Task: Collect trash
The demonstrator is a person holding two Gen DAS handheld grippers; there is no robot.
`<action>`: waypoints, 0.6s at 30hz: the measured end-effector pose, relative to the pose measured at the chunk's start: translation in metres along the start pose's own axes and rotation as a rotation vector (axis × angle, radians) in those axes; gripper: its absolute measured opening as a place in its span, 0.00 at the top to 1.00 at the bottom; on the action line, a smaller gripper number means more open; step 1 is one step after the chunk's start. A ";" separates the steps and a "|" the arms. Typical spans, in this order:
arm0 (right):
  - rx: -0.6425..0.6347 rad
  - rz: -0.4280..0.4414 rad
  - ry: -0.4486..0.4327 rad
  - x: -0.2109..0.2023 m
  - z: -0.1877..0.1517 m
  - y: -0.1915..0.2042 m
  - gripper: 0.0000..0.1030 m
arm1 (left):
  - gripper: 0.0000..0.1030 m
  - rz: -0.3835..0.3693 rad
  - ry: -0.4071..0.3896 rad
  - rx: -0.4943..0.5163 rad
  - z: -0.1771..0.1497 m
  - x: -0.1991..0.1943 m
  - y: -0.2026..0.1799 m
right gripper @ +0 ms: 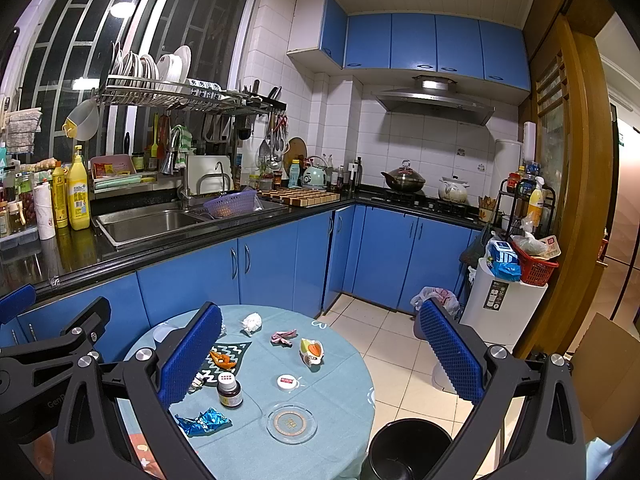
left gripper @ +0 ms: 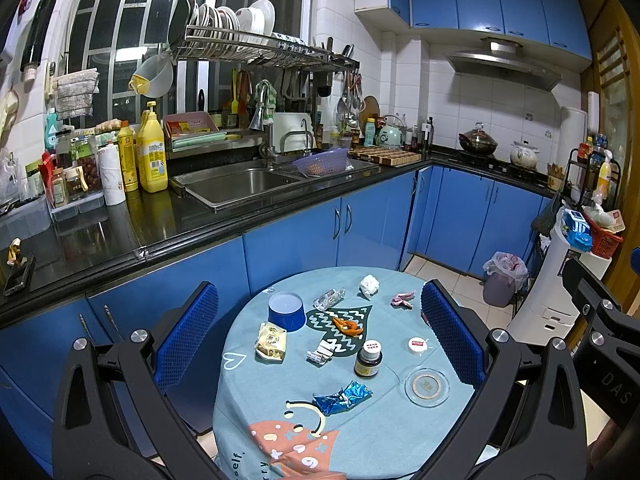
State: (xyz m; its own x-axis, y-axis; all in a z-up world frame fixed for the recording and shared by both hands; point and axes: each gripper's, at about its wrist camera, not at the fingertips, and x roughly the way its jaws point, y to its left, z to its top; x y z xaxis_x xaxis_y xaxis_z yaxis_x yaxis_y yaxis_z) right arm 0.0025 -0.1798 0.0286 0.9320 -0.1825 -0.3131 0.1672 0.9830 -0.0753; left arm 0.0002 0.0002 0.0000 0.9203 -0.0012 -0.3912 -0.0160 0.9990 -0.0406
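Beside table [right gripper: 340, 380] scattered with wrappers, black bin [right gripper: 408, 450] appears empty.

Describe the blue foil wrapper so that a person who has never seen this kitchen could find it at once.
Look at the round table with the light blue cloth. On its near side, just in front of the small brown bottle, lies the crumpled blue foil wrapper. It is the only shiny metallic blue piece; the other scraps are white, pink or orange.

The tablecloth [left gripper: 256, 396] hem shows cut-off lettering, "self." and "rry" (upside-down-ish at the near edge). The right gripper's [left gripper: 616, 384] black body reads "DAS"; bottle labels are too small to read.
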 end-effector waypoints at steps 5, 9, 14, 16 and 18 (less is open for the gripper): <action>-0.001 0.001 0.000 0.000 0.000 0.000 0.06 | 0.03 0.001 0.000 0.001 0.000 0.000 0.000; 0.000 0.000 0.000 0.000 0.000 0.000 0.06 | 0.03 0.001 0.001 0.001 0.000 0.000 0.000; -0.002 -0.001 0.002 -0.001 -0.003 0.002 0.06 | 0.03 0.000 0.003 0.002 -0.002 0.001 -0.010; 0.000 0.001 0.017 0.004 -0.006 -0.002 0.06 | 0.03 0.000 0.016 0.000 -0.006 0.004 -0.015; 0.002 0.001 0.028 0.011 -0.009 -0.002 0.06 | 0.03 0.000 0.034 -0.001 -0.009 0.009 -0.020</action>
State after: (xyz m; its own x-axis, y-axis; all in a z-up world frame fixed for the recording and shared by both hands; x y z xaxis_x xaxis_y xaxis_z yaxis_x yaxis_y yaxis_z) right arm 0.0098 -0.1836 0.0170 0.9228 -0.1819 -0.3397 0.1671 0.9833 -0.0726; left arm 0.0053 -0.0198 -0.0106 0.9065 -0.0025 -0.4222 -0.0166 0.9990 -0.0415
